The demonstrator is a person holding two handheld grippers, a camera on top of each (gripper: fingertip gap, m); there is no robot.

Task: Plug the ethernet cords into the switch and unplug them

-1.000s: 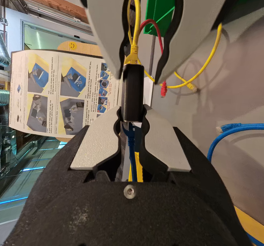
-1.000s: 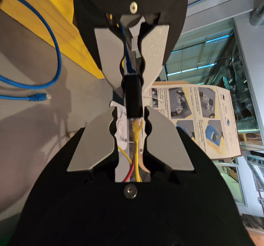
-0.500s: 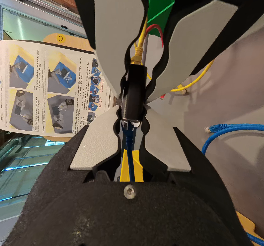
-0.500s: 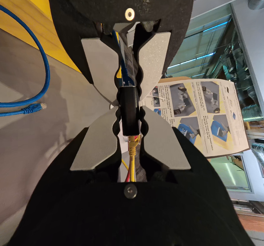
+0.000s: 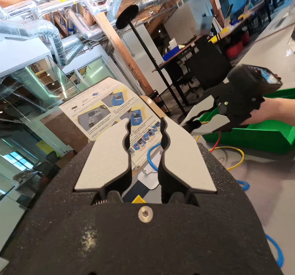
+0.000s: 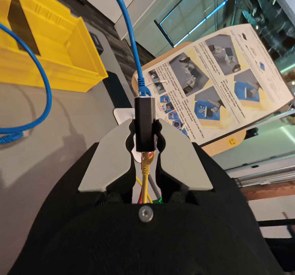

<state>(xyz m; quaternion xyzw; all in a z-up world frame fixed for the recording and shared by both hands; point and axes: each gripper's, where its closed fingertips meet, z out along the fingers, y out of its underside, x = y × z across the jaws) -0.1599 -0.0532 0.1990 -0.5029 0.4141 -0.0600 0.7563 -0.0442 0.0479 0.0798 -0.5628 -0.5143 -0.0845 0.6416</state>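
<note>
My right gripper point(image 6: 145, 121) is shut on the small black switch point(image 6: 145, 123) and holds it above the grey table. A blue cord point(image 6: 141, 81) is plugged into the switch's far end. A yellow cord point(image 6: 145, 166) is plugged into its near end, with a red cord point(image 6: 140, 195) beside it. My left gripper point(image 5: 145, 123) is open and empty, apart from the switch. The left wrist view shows the right gripper point(image 5: 187, 127) in a person's hand, with the switch point(image 5: 194, 124), yellow cord point(image 5: 236, 152) and red cord point(image 5: 217, 141) hanging from it.
A yellow bin point(image 6: 47, 51) stands on the grey table point(image 6: 71, 115). A green bin point(image 5: 255, 136) lies behind the right gripper. An instruction sheet point(image 6: 215, 91) on a wooden board stands at the table's edge. Loose blue cord point(image 6: 39, 75) loops over the table. There is about 20 cm between the tips of the two grippers.
My left gripper has let go of the switch, opened and drawn away from it. My right gripper has shut on the switch and now holds it alone.
</note>
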